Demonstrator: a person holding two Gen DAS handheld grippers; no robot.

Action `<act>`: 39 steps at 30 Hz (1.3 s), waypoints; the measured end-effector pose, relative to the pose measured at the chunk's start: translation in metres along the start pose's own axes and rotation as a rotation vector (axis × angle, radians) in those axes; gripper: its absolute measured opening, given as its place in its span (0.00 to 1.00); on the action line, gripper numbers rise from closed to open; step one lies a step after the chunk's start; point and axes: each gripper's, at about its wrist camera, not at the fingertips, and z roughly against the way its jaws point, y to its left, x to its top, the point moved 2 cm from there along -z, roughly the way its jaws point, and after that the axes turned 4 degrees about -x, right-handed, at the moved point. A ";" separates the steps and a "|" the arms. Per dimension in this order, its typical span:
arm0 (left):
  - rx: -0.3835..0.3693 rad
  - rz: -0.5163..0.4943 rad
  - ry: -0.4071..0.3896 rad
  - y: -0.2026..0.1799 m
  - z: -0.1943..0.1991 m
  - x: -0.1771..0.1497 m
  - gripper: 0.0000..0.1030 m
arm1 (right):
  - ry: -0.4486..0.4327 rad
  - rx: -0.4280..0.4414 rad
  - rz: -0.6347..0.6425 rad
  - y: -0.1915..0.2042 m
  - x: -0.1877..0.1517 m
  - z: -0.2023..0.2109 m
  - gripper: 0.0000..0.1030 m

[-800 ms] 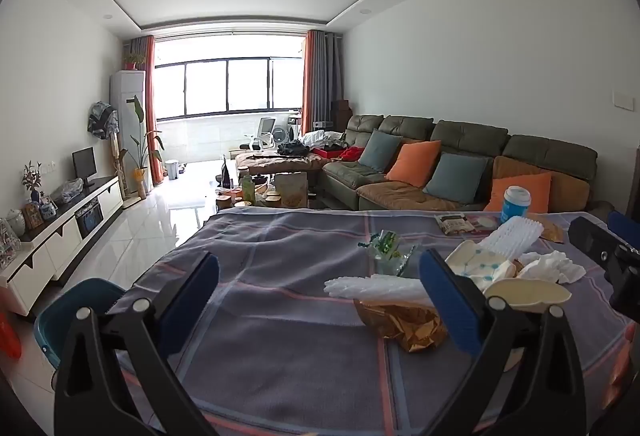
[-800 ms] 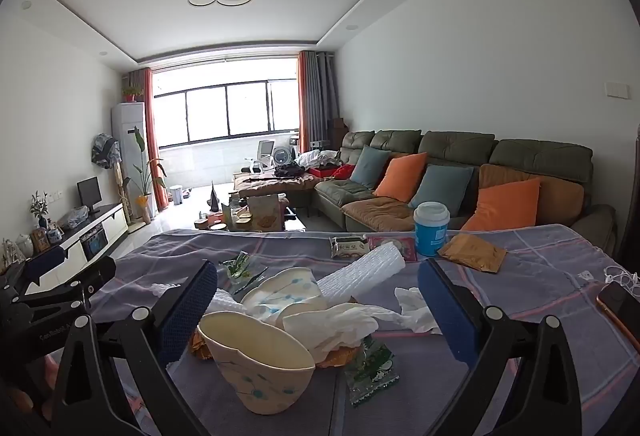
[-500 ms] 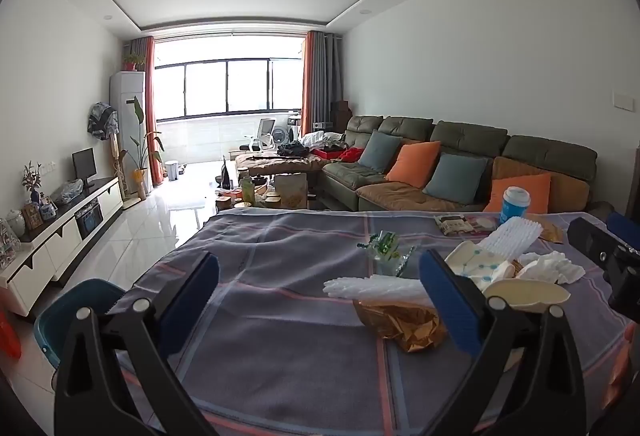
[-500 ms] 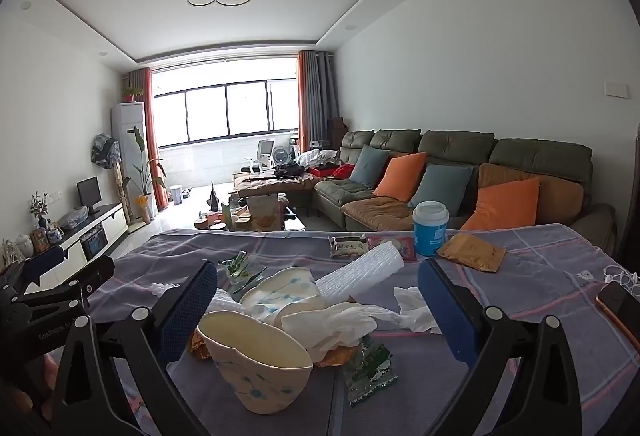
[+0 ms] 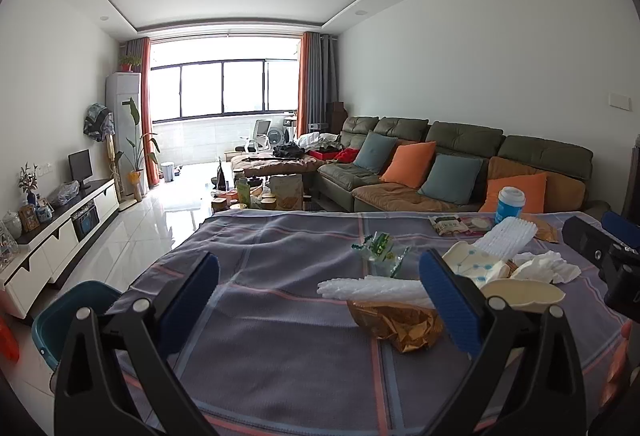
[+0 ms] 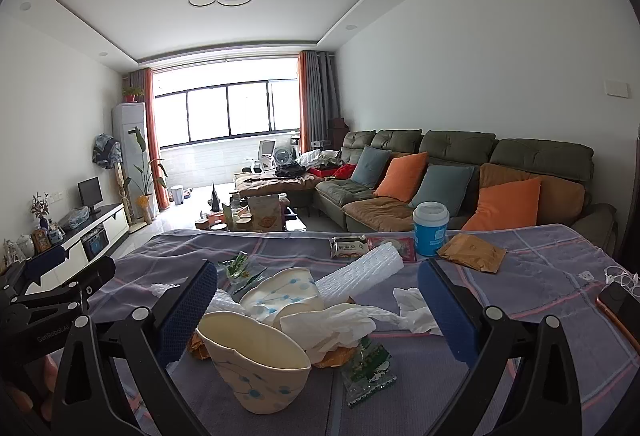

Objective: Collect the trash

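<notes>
nothing has shifted since the earlier frames; both tongs hang still. left wrist view: left gripper (image 5: 318,290) wide, empty; gold wrapper (image 5: 396,322) lower right of centre by its right pad, blue bin (image 5: 70,320) lower left off the table (image 5: 280,356). right wrist view: right gripper (image 6: 318,302) wide, empty; torn paper cup (image 6: 256,366) just ahead between jaws, tissue (image 6: 332,326) behind it. right hand looks nearer the pile.

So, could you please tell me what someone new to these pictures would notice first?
Most likely the heap of trash on the grey checked tablecloth: a broken cream bowl nearest the right gripper, with crumpled tissues and a white foam roll behind it. A blue cup stands at the table's far edge. Beyond it, orange cushions brighten the green sofa.
</notes>
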 end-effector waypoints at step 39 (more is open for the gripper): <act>-0.036 -0.031 0.007 -0.011 0.001 -0.001 0.97 | 0.004 0.003 -0.002 -0.002 0.000 0.000 0.97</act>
